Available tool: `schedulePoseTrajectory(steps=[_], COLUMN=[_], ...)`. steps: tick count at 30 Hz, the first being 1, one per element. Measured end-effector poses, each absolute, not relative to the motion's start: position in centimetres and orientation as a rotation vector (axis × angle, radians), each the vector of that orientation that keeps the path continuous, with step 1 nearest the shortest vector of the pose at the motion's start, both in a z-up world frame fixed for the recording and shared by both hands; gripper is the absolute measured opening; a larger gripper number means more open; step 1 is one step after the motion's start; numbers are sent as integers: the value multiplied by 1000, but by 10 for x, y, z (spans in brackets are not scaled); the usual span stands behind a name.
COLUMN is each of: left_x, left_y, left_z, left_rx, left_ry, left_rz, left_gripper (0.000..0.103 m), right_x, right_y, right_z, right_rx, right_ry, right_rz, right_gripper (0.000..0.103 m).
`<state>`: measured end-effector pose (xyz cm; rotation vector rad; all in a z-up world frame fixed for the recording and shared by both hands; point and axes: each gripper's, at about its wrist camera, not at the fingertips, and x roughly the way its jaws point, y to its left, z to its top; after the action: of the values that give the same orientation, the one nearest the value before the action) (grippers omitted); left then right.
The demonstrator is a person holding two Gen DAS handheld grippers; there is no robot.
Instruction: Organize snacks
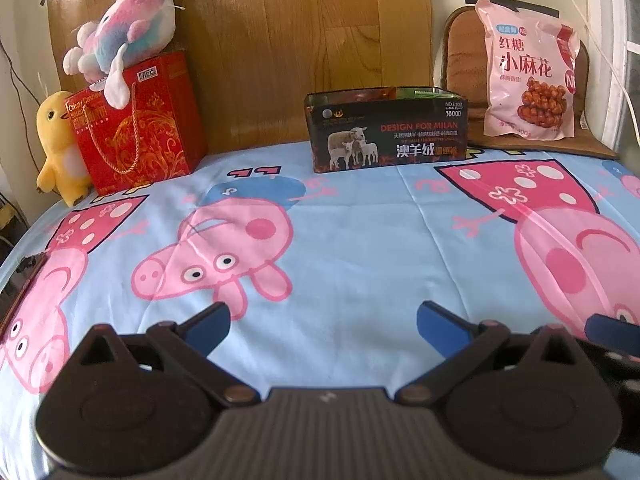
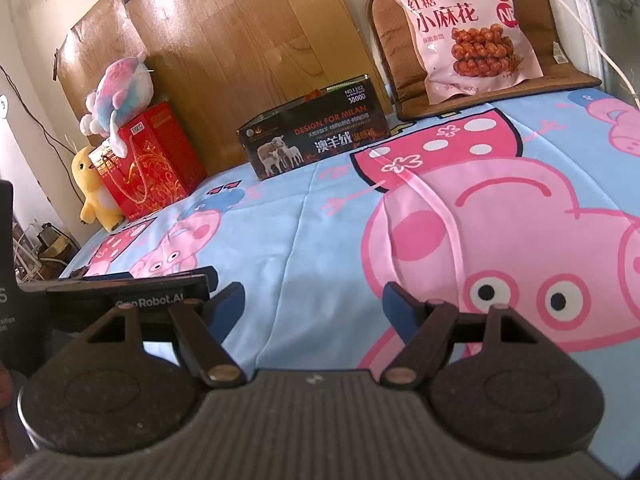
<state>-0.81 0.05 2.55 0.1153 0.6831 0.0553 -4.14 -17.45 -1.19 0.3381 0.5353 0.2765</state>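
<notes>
On the cartoon-print bedsheet (image 1: 352, 240), both the left gripper (image 1: 323, 320) and right gripper (image 2: 313, 300) hover spread and empty, while the pink snack bag (image 1: 528, 72) leans at one o'clock beside the black box (image 1: 386, 132), a slack pouch liable to slip from a shallow pinch.

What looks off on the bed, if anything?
Nothing spilled or damaged. The pink snack bag stands apart, propped against the brown cushion at the back right, outside the open dark box. A plush whale sits atop the red gift bag. Both grippers are empty.
</notes>
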Motion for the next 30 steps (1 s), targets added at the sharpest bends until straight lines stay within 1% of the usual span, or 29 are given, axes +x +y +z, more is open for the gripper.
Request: schedulePoseTrajectory(steps=[30], left_x=[-8], left_y=[1], left_z=[29], left_rx=[114], left_ry=[655], left_rz=[86], left_gripper=[103], right_x=[-40], right_y=[-176], right_z=[-14], right_rx=[359], right_ry=[541], right_rz=[273], right_gripper=[78])
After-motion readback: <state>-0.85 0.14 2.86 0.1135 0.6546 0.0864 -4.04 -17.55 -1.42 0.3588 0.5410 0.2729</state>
